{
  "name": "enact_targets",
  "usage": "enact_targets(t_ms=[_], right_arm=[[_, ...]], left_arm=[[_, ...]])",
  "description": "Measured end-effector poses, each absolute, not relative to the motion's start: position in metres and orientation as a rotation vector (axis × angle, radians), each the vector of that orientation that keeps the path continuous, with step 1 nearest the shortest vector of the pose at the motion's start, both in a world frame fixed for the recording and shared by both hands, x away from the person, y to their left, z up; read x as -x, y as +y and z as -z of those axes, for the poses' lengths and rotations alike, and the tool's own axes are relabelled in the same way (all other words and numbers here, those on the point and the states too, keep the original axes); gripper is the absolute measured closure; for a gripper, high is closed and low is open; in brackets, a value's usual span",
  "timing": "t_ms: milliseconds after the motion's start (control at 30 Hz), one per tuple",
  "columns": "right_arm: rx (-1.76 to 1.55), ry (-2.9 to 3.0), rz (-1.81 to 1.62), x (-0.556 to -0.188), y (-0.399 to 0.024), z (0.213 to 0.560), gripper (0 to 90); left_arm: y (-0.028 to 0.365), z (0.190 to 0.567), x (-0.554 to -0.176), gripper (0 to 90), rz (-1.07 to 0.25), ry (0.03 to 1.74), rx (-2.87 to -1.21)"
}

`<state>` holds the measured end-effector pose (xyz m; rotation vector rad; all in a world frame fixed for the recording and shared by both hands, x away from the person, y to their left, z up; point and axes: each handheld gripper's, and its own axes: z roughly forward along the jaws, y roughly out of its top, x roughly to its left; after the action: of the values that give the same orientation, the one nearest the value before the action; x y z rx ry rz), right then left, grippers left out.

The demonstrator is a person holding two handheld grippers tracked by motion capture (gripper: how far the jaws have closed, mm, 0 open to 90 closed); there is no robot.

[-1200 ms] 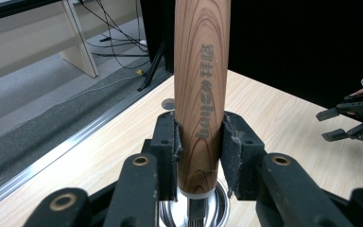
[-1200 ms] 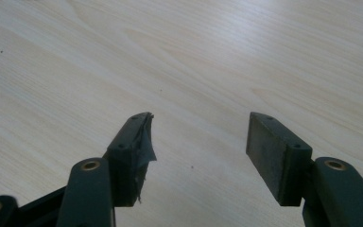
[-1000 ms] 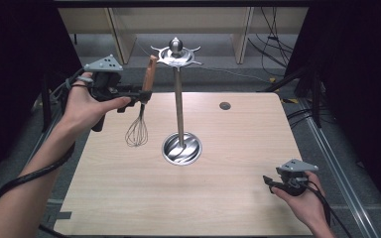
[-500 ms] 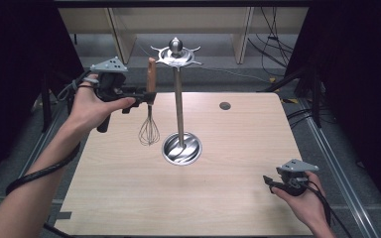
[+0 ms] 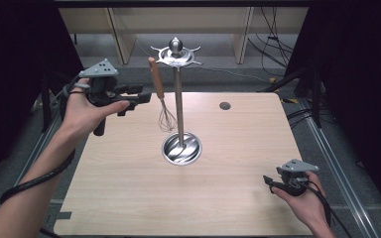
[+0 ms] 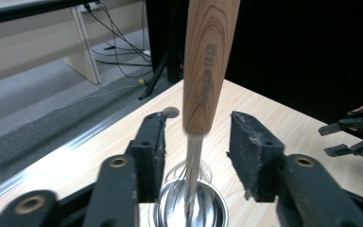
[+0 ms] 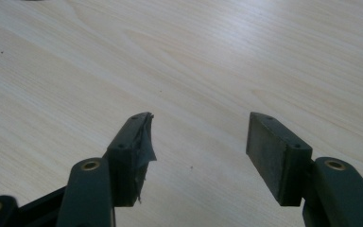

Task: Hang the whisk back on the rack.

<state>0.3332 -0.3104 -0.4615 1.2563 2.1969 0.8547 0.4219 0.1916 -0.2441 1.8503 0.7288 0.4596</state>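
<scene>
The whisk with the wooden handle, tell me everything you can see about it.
The whisk has a reddish-brown wooden handle with faint lettering along it and thin metal wire loops below. It hangs nearly upright, handle up, from the rack's star-shaped top, wires beside the pole above the round steel base. The left gripper has its jaws open on either side of the handle, not clamping it.

Table (image 5: pixel 129 198): light wood, big and flat.
Hole (image 5: pixel 224 105): small, round, near the table's far edge.
Shelf legs (image 5: pixel 119 34): behind the table.
Cables (image 5: pixel 273 44): on the floor behind the table.
</scene>
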Motion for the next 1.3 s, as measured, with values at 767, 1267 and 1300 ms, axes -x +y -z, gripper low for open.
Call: enact_targets(t_ms=[767,1267,1300], right_arm=[[-1.244,2.184,-0.860,-0.333,-0.311,0.461,41.6],[-1.223,2.204,-0.843,-0.333,-0.310,0.462,41.5],[-1.228,2.196,-0.856,-0.333,-0.310,0.462,41.5]], left_arm=[[0.245,0.310,-0.345,28.7,-0.621,0.830,-1.686],[0.269,0.413,-0.318,27.7,-0.608,1.068,-1.625],[0.268,0.421,-0.315,27.8,-0.600,1.093,-1.646]])
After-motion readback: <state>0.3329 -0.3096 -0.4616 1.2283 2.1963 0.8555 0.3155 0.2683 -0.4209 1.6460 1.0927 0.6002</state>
